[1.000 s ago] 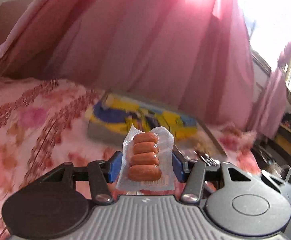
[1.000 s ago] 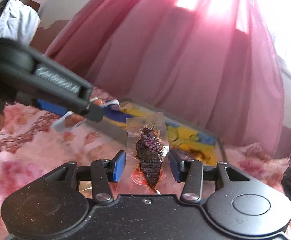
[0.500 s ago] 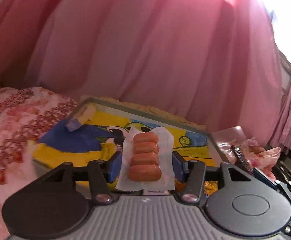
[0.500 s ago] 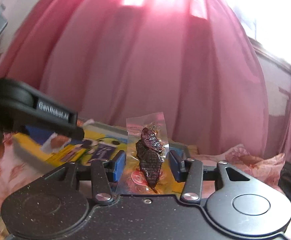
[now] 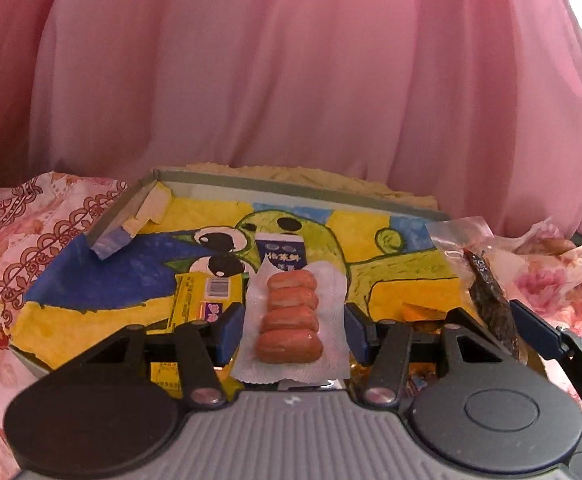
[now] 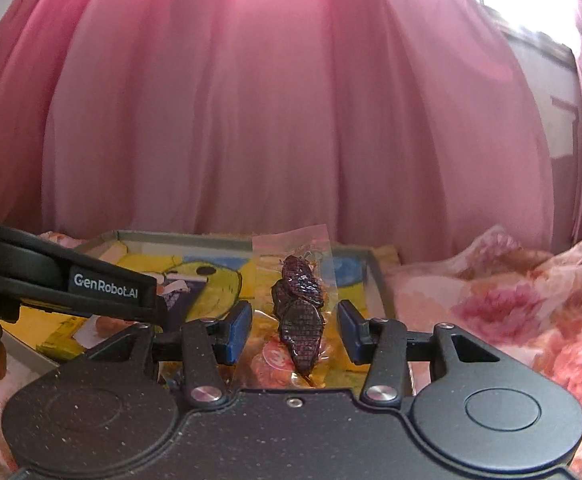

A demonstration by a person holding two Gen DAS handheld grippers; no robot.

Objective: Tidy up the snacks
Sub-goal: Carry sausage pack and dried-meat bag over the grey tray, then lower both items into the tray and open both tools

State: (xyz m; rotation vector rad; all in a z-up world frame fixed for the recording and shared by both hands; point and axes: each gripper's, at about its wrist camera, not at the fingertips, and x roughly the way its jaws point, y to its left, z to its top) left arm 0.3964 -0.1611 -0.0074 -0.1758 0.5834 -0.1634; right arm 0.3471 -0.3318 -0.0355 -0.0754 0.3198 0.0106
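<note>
**Two packets held above the painted tray**

Over the near edge of the shallow tray (image 5: 219, 186), each gripper clamps one packet. The left gripper (image 5: 290, 334) grips a clear, crinkled sausage packet (image 5: 290, 320) holding four plump links stacked crosswise, its long axis pointing away toward the pink curtain (image 5: 291, 80). The right gripper (image 6: 291, 332) pinches a glossy dried-meat packet (image 6: 297, 312), dark and net-textured, upright, long axis likewise pointing away. Inside the tray, on its yellow-and-blue painted bottom, lie a yellow box (image 5: 201, 300) and a blue packet (image 5: 279, 254).
</note>
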